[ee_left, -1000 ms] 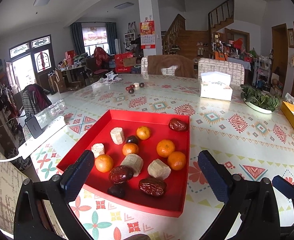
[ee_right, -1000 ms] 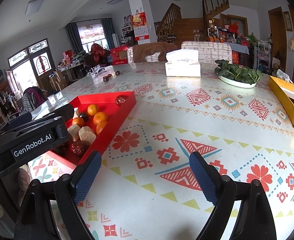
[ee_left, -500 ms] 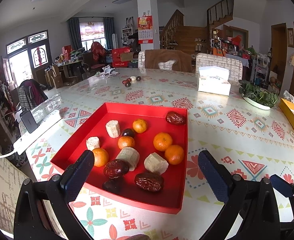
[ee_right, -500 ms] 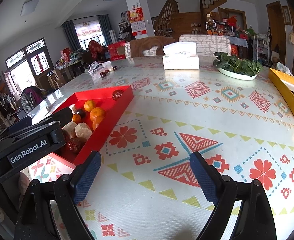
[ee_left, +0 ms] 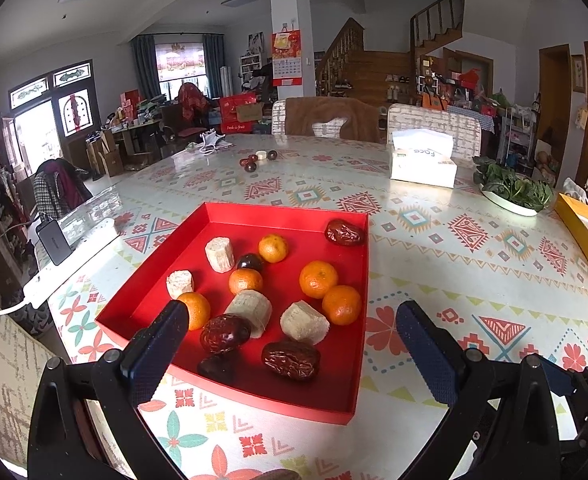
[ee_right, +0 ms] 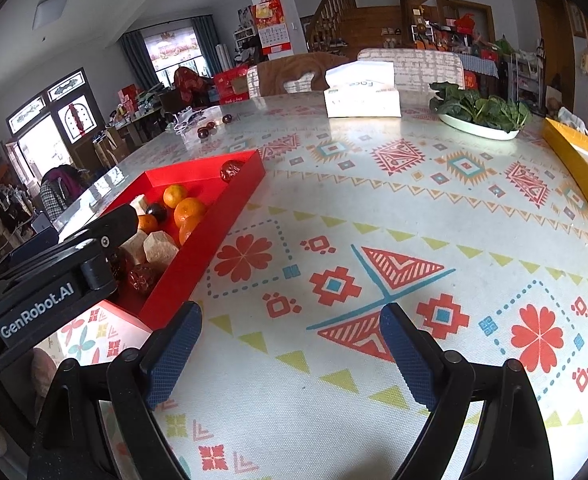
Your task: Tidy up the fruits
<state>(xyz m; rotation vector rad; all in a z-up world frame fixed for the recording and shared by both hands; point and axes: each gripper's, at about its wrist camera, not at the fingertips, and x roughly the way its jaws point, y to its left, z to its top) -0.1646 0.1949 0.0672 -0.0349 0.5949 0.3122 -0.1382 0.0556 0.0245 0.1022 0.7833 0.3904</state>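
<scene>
At the bottom of the left wrist view, left gripper point(ee_left: 290, 336) spread wide, empty, hovering over the near end of the red tray point(ee_left: 282, 212), pads clear of the fruit. Left pad overlapping one mandarin point(ee_left: 194, 309) in the frame, hiding part of it. Low in the right wrist view, right gripper point(ee_right: 292, 348) likewise spread wide and empty, above bare patterned tablecloth point(ee_right: 413, 208). At centre of the left view, tray holding mandarins, red dates point(ee_left: 291, 359), pale cut chunks point(ee_left: 304, 322), possibly sugarcane. A dark round fruit point(ee_left: 250, 261) mid-tray, too small to name. In the right view, tray at centre left, its near half hidden behind the other gripper's body. Far off at upper centre, loose dark fruits point(ee_left: 250, 165), blurred.
</scene>
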